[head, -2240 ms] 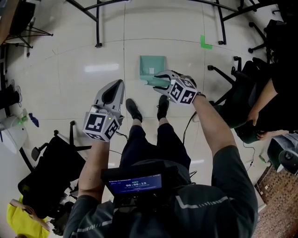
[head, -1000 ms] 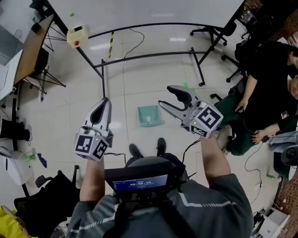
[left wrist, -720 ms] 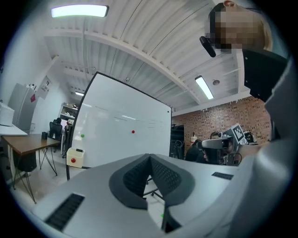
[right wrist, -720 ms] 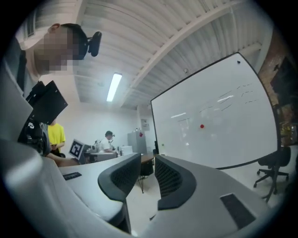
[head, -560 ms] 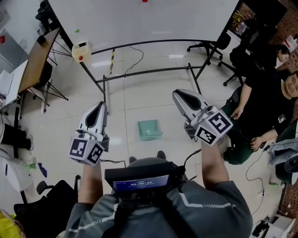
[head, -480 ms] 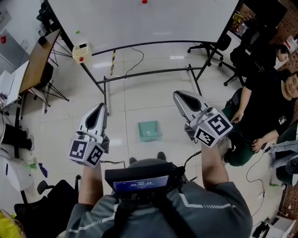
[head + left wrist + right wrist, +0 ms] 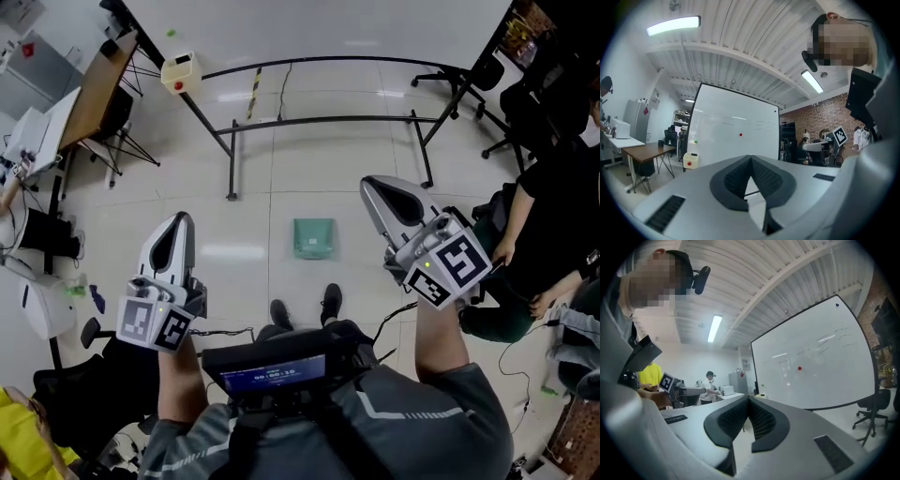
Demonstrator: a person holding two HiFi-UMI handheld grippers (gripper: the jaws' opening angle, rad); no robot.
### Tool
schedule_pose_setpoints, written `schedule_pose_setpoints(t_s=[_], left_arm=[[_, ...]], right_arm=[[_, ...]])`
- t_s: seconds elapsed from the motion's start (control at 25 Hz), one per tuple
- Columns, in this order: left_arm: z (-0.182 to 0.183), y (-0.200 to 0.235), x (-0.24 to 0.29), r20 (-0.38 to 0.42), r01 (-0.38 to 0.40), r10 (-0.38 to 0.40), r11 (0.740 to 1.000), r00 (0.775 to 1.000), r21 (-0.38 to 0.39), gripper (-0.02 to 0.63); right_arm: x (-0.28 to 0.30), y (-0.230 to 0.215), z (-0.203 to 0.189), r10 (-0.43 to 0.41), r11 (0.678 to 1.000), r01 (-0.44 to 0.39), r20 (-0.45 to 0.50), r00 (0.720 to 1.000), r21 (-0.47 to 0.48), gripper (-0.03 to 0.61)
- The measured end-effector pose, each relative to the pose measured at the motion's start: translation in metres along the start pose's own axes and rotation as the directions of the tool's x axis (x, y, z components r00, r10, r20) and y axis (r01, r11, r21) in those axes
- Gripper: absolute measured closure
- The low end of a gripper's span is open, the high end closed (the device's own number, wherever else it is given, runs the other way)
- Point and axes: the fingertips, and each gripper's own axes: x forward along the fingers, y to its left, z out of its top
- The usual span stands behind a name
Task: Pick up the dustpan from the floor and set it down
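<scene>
In the head view the green dustpan [image 7: 313, 238] lies flat on the tiled floor just ahead of my feet, held by nothing. My left gripper [image 7: 176, 223] is raised at the left, well clear of the dustpan, its jaws shut and empty. My right gripper [image 7: 379, 187] is raised at the right, also shut with nothing between its pads. In the left gripper view the left gripper [image 7: 751, 159] points level at a whiteboard [image 7: 736, 131]. The right gripper [image 7: 748, 401] in its own view likewise faces the whiteboard [image 7: 820, 366], with its pads meeting.
A black-framed whiteboard stand [image 7: 319, 117] stands on the floor beyond the dustpan. A wooden desk [image 7: 89, 89] is at the upper left, office chairs [image 7: 469, 70] at the upper right. A seated person [image 7: 553, 216] is at the right, another person in yellow [image 7: 28, 441] at the lower left.
The right gripper let go of the dustpan, rose with its jaws open, then shut empty. Both grippers moved up and apart; the dustpan stays on the floor.
</scene>
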Motion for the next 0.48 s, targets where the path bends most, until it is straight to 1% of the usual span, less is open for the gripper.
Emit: schedule_pose_setpoints(t_s=[0.12,0.24,0.36,0.48], left_arm=[[-0.003,-0.002,-0.036,0.001,-0.015,0.015,1.0,1.0,0.022,0.58],[-0.005,-0.007,-0.082,0.024,-0.005,0.005,1.0,1.0,0.023,0.58],[-0.017,-0.003,-0.146,0.045,0.024,-0.024,1.0,0.999,0.015,0.581],[-0.027,0.002,-0.211,0.057,0.086,-0.088,0.995,0.994,0.043,0.58]], right_arm=[[-0.008,0.027,-0.004,0.009,1.0,-0.01,-0.008,1.0,-0.026,0.561],[-0.023,0.07,0.0,-0.006,0.998,0.005,-0.001,1.0,-0.065,0.561],[-0.04,0.134,-0.013,-0.056,0.991,0.056,0.001,0.998,-0.124,0.561],[-0.057,0.2,-0.026,-0.118,0.98,0.119,0.019,0.993,-0.162,0.561]])
